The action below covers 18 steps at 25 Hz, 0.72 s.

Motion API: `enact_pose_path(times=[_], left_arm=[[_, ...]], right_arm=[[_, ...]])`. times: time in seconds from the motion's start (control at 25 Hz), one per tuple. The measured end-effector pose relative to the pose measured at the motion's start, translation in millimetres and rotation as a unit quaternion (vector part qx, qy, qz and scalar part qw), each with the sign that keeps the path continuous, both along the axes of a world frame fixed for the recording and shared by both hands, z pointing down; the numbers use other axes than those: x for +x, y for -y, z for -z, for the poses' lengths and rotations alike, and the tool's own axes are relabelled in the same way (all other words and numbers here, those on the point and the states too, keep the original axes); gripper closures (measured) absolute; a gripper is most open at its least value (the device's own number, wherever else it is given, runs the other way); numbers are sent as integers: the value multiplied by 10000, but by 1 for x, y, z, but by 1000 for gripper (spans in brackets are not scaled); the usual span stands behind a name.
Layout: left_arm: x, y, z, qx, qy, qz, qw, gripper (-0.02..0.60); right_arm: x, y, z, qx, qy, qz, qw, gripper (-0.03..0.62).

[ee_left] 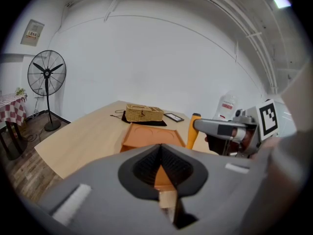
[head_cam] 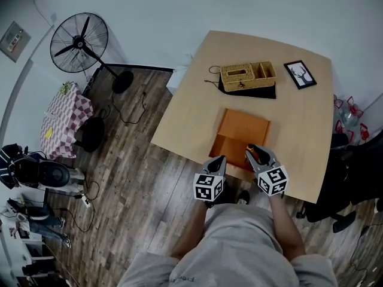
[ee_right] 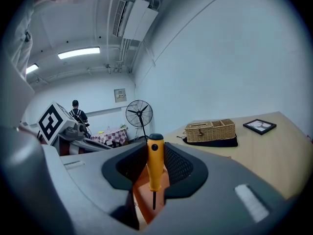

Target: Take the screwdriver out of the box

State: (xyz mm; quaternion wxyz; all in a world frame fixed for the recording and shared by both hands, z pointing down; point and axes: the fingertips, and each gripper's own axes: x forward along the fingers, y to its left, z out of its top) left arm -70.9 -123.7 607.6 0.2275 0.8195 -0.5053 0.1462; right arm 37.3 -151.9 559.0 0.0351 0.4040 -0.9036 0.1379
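Orange handle with a black cap: the screwdriver [ee_right: 155, 163] stands upright in the right gripper [head_cam: 261, 154], the jaws clamped on the handle and the shaft pointing down over the near right part of the box [head_cam: 242, 130]. I cannot tell whether the tip is clear of the box. Just to its left, the left gripper [head_cam: 217, 160] hangs over the near edge of the bench [head_cam: 191, 112], jaws closed together with nothing between them. The orange box lies open against that near edge. Well beyond it, toward the far edge, a wicker basket [head_cam: 247, 75] sits on a black cloth [head_cam: 263, 92]. A picture frame [head_cam: 300, 74] lies near the far right corner.
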Motion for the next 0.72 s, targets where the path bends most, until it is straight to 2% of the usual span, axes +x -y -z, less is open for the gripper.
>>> enact_pose_path(times=[0.72], left_arm=[[3, -8, 3, 139, -180, -146, 9996, 528]], right_arm=[[-1, -8, -7, -39, -235, -93, 9997, 485]])
